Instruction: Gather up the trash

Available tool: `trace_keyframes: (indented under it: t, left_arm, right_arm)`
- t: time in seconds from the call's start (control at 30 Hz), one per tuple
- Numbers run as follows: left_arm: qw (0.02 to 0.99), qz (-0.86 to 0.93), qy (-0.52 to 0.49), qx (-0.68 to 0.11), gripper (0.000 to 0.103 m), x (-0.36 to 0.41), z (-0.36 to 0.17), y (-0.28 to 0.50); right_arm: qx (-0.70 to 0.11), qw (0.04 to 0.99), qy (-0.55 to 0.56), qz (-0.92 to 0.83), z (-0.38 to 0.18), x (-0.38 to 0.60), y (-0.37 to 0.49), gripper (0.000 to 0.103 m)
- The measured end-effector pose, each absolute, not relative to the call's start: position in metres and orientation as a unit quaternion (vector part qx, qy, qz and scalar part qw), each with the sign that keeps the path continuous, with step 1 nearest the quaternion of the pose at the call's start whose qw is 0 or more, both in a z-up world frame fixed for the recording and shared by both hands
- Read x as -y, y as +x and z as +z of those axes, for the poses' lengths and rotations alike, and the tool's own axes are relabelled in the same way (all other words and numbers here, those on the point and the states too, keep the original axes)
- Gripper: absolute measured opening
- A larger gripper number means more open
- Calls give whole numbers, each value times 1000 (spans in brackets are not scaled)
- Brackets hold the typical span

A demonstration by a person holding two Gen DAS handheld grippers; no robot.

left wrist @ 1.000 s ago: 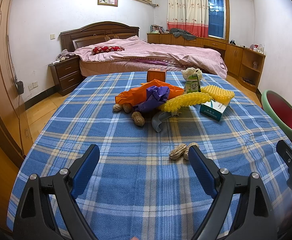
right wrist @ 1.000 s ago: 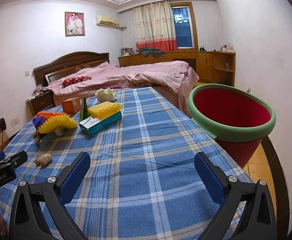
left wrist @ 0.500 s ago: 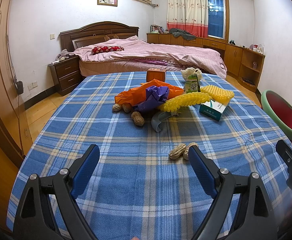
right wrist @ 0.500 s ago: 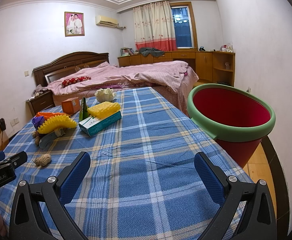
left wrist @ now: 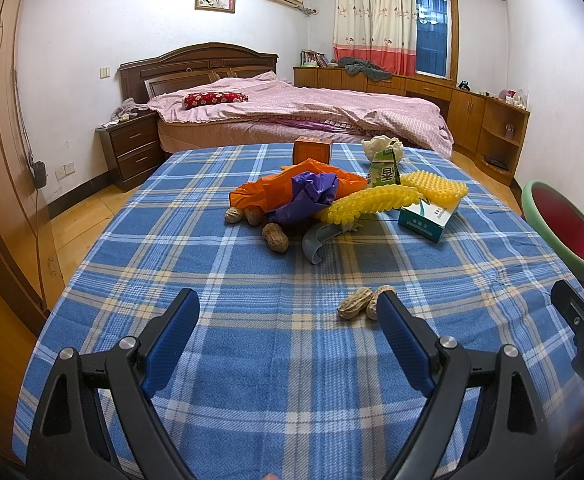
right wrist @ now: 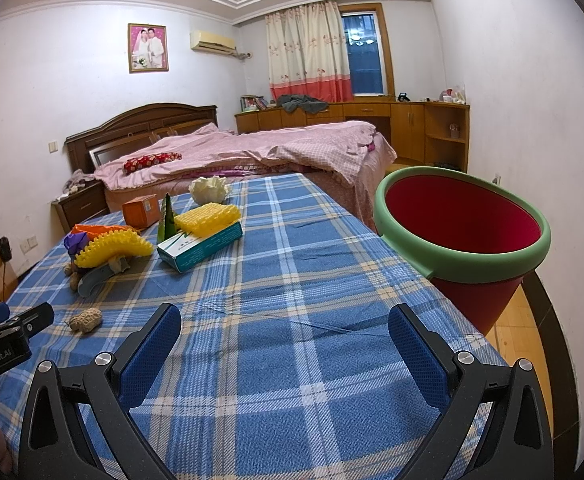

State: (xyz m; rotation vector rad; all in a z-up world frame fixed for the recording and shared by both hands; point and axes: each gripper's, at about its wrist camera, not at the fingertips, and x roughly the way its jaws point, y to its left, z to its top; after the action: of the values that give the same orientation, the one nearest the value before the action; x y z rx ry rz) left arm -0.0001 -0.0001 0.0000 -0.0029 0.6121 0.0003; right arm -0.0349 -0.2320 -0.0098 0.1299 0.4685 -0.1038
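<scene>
On the table with the blue plaid cloth [left wrist: 220, 280], the trash lay in a loose group toward the far side. The left gripper [left wrist: 288, 312] hung low over the near part of the cloth, its two blue-padded fingers spread wide and holding nothing. Two peanut shells [left wrist: 362, 302] lay together just beside the tip of its right finger, nearly touching it. Farther away there were an orange plastic bag [left wrist: 268, 192] and a crumpled purple wrapper [left wrist: 312, 196] resting partly on it, with three more peanuts [left wrist: 252, 220] at their near edge. A curved yellow spiky piece [left wrist: 372, 204] lay over a grey curved strip [left wrist: 318, 240]. To the right of these a teal and white box [left wrist: 428, 220] carried a flat yellow bumpy pad [left wrist: 432, 188] on top. A small green carton [left wrist: 384, 172] stood upright behind them, an orange box [left wrist: 312, 150] stood near the far edge, and a crumpled white tissue [left wrist: 380, 146] was beside it.

The right gripper [right wrist: 284, 340] was also opened wide and empty, above bare cloth. A red bin with a green rim [right wrist: 464, 232] stood at the right edge of the table, well apart from the trash, tilted toward the camera. A pink-covered bed [right wrist: 252, 152] stood behind the table.
</scene>
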Motion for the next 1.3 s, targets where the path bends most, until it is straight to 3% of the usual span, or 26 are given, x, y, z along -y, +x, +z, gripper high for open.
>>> trace_keyframes:
  t: [0.77,1.3]
  left_arm:
    - [951,-9,-4,-310,90,0,0,2]
    - [943,-36,-5,-332,88,-3,33,60]
  right_arm:
    - [-245,966,63,-49,-10,232,-34,103]
    - [-253,965,71,0,36,236,12,103]
